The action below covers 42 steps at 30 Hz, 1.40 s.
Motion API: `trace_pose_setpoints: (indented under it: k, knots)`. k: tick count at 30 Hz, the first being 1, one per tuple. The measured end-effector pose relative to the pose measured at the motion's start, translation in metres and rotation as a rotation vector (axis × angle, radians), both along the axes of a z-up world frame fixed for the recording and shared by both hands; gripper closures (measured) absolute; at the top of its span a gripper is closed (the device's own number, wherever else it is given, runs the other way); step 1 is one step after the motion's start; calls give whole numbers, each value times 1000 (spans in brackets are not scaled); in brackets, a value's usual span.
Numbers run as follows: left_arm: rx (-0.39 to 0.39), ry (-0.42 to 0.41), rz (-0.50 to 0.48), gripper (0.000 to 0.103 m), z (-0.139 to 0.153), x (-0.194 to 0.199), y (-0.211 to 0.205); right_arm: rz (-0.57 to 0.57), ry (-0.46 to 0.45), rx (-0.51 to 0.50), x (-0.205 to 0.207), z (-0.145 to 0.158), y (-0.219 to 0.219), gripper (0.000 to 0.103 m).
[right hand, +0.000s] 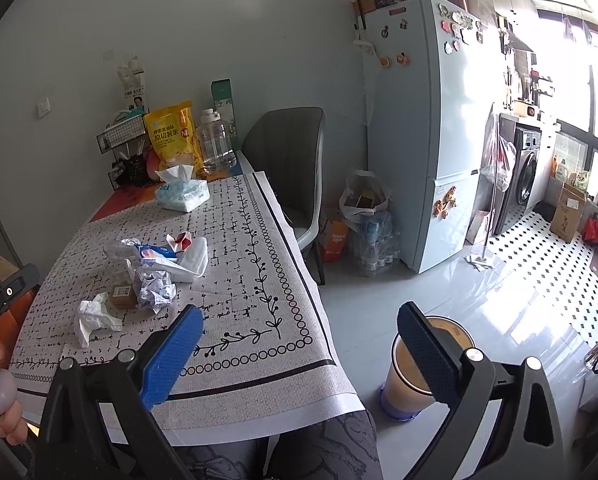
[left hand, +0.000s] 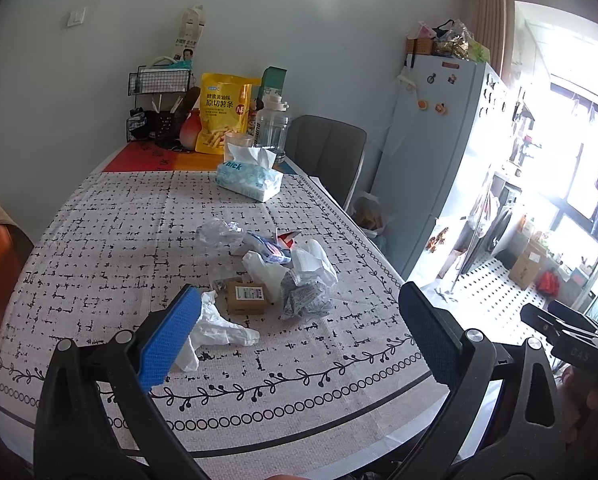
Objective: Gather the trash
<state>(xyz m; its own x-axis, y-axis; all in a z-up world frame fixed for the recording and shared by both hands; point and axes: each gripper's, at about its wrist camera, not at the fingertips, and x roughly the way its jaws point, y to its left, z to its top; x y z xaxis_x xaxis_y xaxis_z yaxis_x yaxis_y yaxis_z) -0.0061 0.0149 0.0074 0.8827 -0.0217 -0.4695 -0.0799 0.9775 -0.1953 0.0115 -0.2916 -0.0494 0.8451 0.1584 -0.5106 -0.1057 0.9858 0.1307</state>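
Note:
A heap of trash lies in the middle of the table (left hand: 99, 240): a crumpled white tissue (left hand: 215, 330), a small brown cardboard box (left hand: 246, 298), a crumpled printed paper ball (left hand: 305, 298), white plastic wrap (left hand: 313, 264), a blue-and-red wrapper (left hand: 269, 246) and clear crumpled plastic (left hand: 219, 232). My left gripper (left hand: 299, 338) is open, just short of the tissue and box. My right gripper (right hand: 299, 354) is open over the table's near right corner, apart from the heap (right hand: 155, 272). A tan trash bin (right hand: 415, 376) stands on the floor by that corner.
A tissue pack (left hand: 249, 178), a yellow snack bag (left hand: 223, 112), a clear water jug (left hand: 273, 126) and a wire rack (left hand: 159, 92) stand at the table's far end. A grey chair (right hand: 291, 168), bags on the floor (right hand: 363, 216) and a fridge (right hand: 423, 120) are to the right.

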Motion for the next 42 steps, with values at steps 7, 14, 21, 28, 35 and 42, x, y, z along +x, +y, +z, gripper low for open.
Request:
trace_pose_setpoints:
  k: [7,14,21,28,35,42]
  knots:
    - [4,-8,-10,5,-2,-1,-1,1,-2,8,0,-1,-1,8]
    - [15,-10,-3,5,-9,-4,3,22,-7,26,-1,-3,1,7]
    - [-7,32,37,5,-25,-4,22,71,-2,78,7,-16,6,8]
    - [-34,87,106,5,-53,-6,60,149,7,70,16,-28,30,8]
    - [-103,141,155,13,-78,-1,100,234,38,61,29,-37,63,8]
    - [-126,204,146,18,-96,22,107,280,72,70,45,-48,83,8]
